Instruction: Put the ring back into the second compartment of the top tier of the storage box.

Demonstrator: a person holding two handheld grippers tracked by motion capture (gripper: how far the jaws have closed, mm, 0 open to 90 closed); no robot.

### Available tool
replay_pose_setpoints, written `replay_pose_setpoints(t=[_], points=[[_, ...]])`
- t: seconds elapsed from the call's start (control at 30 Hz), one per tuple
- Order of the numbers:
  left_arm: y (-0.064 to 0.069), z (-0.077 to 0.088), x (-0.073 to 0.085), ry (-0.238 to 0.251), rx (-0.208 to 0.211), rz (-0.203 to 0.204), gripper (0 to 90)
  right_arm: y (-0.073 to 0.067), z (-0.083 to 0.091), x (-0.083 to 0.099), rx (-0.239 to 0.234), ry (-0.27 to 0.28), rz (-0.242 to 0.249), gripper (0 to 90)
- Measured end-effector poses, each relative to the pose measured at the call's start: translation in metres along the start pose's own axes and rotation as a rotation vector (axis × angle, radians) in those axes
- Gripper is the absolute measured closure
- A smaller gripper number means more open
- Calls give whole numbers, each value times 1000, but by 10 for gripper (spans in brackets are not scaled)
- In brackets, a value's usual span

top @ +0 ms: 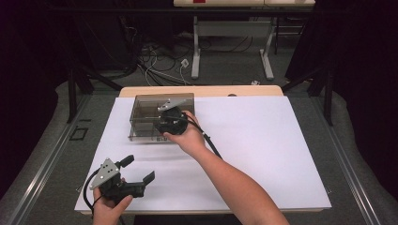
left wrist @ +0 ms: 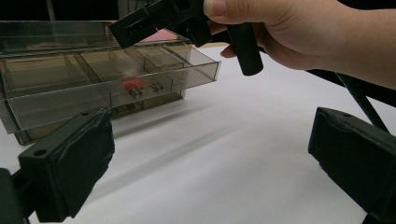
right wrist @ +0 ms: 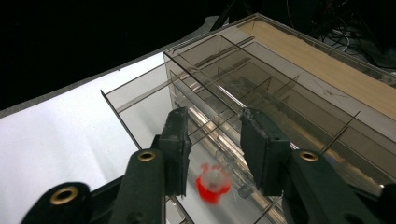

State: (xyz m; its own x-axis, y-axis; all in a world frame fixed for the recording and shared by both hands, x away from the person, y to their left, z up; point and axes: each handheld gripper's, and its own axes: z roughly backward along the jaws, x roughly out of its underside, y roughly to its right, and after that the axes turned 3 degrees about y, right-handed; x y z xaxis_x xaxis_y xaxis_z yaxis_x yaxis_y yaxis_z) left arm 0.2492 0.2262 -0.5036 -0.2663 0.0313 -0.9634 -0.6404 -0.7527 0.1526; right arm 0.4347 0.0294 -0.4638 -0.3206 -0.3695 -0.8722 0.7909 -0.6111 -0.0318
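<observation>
The right gripper hung over the box, a smoky clear organiser at about 11 o'clock on the white sheet. The right forearm ran in from 6 o'clock toward 11, wrist bent so the tool pointed steeply down into the pulled-out drawer. In the right gripper view, its jaws stood a little apart with nothing clamped between them. Below the gap, at roughly 6 o'clock, a small red piece with a pale top lay blurred in a drawer compartment, clear of both pads. From the left gripper view the same red piece sat near the front wall of the drawer, with the right hand wrapped around the tool's handle above it.

The left gripper was held low at 7 o'clock on the sheet, well apart from the box, its jaws wide open and empty, pointing toward 2 o'clock. The left hand gripped it from beneath.
</observation>
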Motion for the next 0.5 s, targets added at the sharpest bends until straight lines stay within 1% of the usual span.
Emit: replay_pose_setpoints(t=[0.03,0.07,0.13,0.17,0.2,0.23,0.27,0.33,0.37,0.47,0.5], points=[[0,0,0,0,0,0,4,0,0,0,0,0,0,605],[0,0,0,-2,0,-2,4,0,1,0,2,3,-2,585],[0,0,0,-8,4,5,4,0,1,0,3,3,-3,573],[0,0,0,-9,4,4,4,1,1,0,-1,-6,-2,562],[0,0,0,-8,4,3,4,0,1,0,2,9,2,527],[0,0,0,-8,4,3,4,0,1,0,2,9,2,527],[0,0,0,-10,3,-5,4,0,2,0,3,12,7,509],[1,0,1,-10,4,3,4,0,3,-1,-2,16,13,497],[1,0,0,-9,3,3,4,0,4,-1,0,34,24,478],[1,0,0,-9,3,2,4,0,5,-2,0,40,30,467],[0,0,0,-11,3,-4,4,0,6,-3,3,43,34,454]])
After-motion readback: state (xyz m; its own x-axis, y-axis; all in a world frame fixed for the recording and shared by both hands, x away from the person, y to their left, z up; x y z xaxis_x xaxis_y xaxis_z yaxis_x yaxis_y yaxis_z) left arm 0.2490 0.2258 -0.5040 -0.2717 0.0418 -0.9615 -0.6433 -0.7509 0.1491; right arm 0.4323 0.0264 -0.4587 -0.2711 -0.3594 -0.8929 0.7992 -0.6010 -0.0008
